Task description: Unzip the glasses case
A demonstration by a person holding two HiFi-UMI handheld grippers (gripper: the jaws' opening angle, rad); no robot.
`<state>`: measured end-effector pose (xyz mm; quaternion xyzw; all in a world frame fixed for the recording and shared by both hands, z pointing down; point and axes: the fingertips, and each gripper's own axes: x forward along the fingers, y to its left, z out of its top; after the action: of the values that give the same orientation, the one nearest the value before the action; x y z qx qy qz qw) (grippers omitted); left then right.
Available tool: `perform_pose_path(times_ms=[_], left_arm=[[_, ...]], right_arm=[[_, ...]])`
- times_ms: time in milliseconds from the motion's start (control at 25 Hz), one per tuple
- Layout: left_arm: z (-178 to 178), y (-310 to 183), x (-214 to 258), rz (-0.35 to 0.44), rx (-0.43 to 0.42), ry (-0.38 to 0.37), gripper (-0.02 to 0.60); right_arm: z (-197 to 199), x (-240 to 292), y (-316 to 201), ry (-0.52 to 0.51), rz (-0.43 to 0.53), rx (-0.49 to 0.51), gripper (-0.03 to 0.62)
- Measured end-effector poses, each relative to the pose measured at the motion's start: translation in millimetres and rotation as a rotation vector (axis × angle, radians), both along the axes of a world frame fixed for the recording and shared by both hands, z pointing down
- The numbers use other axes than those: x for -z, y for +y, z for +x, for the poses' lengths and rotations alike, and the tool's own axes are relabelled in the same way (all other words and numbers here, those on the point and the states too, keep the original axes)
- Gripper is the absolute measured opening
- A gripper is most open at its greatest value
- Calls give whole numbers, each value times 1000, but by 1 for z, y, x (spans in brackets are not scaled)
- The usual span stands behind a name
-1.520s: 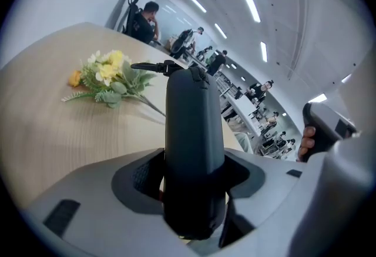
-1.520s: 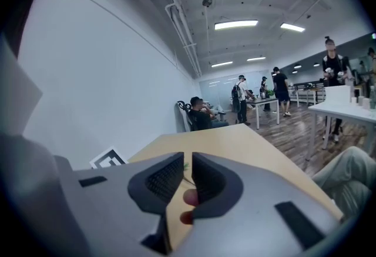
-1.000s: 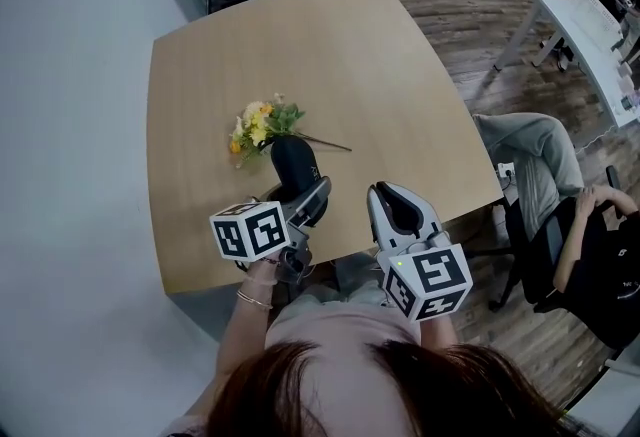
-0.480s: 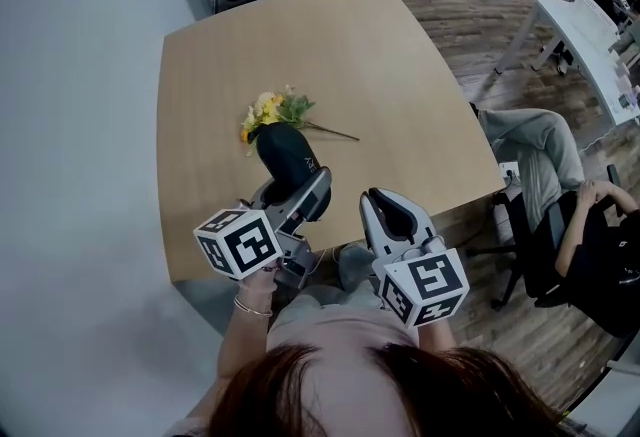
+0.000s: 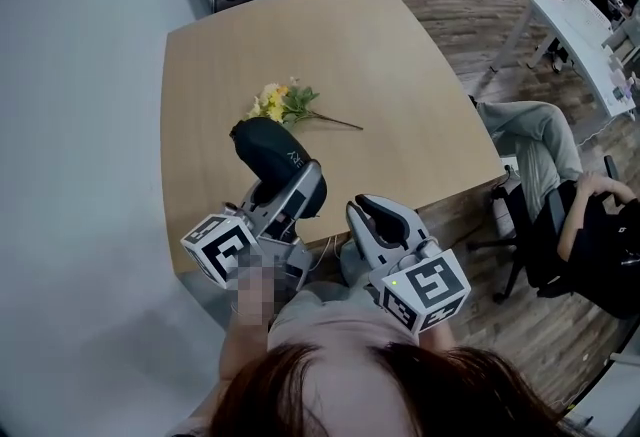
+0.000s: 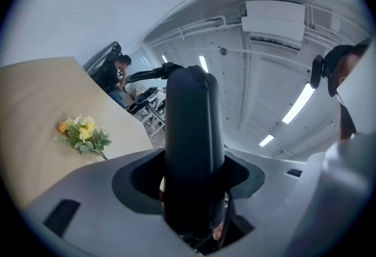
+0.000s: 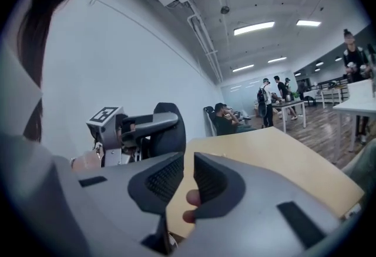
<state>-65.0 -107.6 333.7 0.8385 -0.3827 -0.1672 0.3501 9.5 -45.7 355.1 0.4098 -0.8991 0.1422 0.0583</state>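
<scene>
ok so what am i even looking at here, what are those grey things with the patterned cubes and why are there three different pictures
There is no robot here. A person holds a hand-operated gripper in each hand, and the patterned cubes are part of those grippers. One picture comes from a camera on the person's head, looking down at a wooden table. The other two come from cameras riding on each gripper, looking along its jaws.

A small bunch of yellow flowers lies on the table. The left gripper is clamped on one end of a black glasses case, which seems lifted off the table. The right gripper is empty, its jaws a narrow gap apart. The pink thing behind them is the person's finger.
</scene>
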Motion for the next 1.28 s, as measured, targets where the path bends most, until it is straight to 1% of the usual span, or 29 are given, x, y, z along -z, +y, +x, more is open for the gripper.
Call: perform_pose_path(times_ms=[160, 360, 520, 640, 760, 880, 1000, 1280], left_arm=[[-5, 7, 16, 30, -12, 87, 272], [-19, 17, 29, 74, -17, 112, 272], [-28, 22, 34, 94, -24, 163, 272], [-29, 27, 39, 103, -31, 191, 272], [-30, 36, 42, 110, -27, 200, 272], [-34, 44, 43, 114, -20, 201, 272], [-39, 49, 43, 118, -7, 182, 272], [-46, 56, 43, 116, 23, 131, 272]], right_arm=[[-20, -1, 15, 19, 9, 77, 66], [-49, -2, 30, 39, 24, 128, 67], [-67, -3, 35, 49, 23, 172, 74], [-75, -1, 37, 36, 26, 191, 77], [-78, 3, 42, 17, 38, 193, 73], [-83, 4, 49, 19, 55, 202, 35], [-89, 2, 57, 26, 67, 220, 17], [-95, 3, 63, 33, 81, 249, 15]])
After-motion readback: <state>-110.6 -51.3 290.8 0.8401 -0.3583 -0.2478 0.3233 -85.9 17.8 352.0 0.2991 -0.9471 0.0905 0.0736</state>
